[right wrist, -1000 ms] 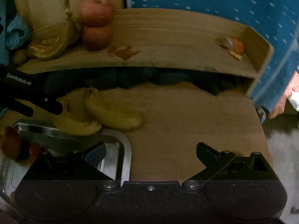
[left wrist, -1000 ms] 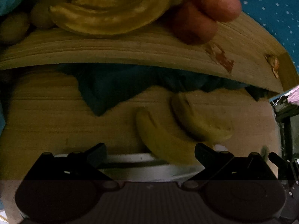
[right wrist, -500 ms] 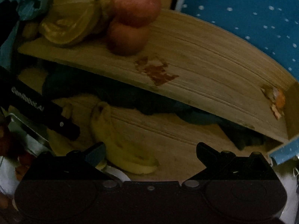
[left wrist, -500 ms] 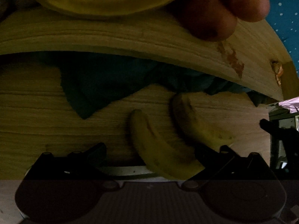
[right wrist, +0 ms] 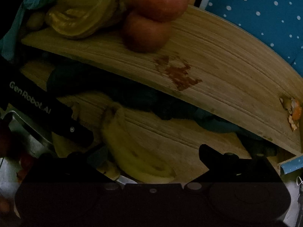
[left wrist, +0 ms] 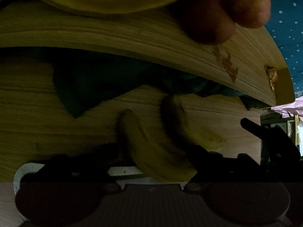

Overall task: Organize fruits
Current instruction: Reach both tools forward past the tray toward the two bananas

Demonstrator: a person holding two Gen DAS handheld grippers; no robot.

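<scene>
Here both the left tool and right tool gape, bananas overhanging the tray rim.

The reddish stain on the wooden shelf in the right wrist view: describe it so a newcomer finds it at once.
Start at the raised wooden shelf above the table. From the two red apples at its left, move right along the board. The reddish stain is a flat, ragged blotch mid-shelf, unlike the orange peel scraps at the far right end.

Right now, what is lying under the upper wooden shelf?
Under the upper wooden shelf lies a dark blue-green cloth in the gap, and in front of it two bananas on the lower board. The shelf covers the back of the gap.
</scene>
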